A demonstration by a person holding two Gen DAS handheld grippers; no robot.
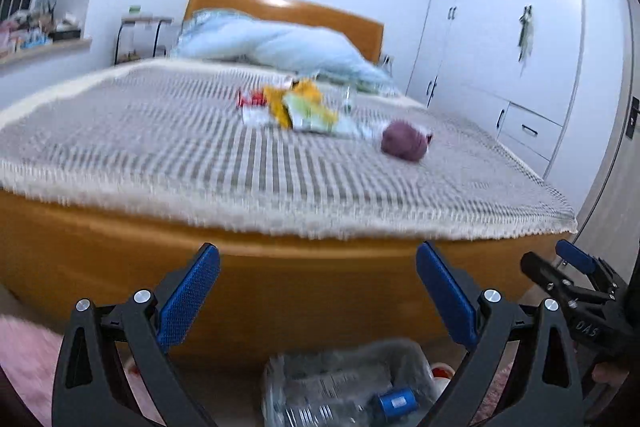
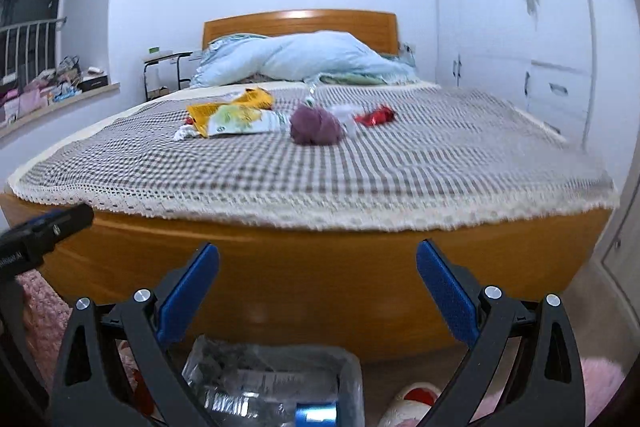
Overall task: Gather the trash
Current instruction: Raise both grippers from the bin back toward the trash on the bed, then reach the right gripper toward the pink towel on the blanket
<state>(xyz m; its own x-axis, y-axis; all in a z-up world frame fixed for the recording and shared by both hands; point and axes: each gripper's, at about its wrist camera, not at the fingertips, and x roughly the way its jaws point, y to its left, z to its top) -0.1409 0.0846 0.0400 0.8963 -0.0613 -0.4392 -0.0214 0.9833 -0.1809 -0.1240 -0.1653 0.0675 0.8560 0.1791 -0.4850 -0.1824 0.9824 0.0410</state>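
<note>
While both claws hang at the foot of the bed (image 2: 320, 235), neither holds anything: the left claw (image 1: 318, 291) is spread wide, its blue pads far apart, and the right claw (image 2: 318, 291) is just as wide, which suits hands that are between picks. The trash lies well up the checked cover (image 2: 400, 167), grouped near the middle: a yellow bag (image 2: 244, 103) partly under a pale green-and-white bag (image 2: 244, 121), a purple wad (image 2: 316, 126) just beside them, and a red wrapper (image 2: 375, 116) a little further right. A clear-lined bin (image 2: 272, 383) stands on the floor directly below the claws, against the bed's wooden footboard, probably set there so each piece can be dropped with a short move down; it already holds clear plastic and something with a blue cap (image 2: 316, 415). My judgement is that the next reach must go forward over the cover's lace edge. The purple wad looks soft and easy to pinch; the flat bags may slide on the cloth.
</note>
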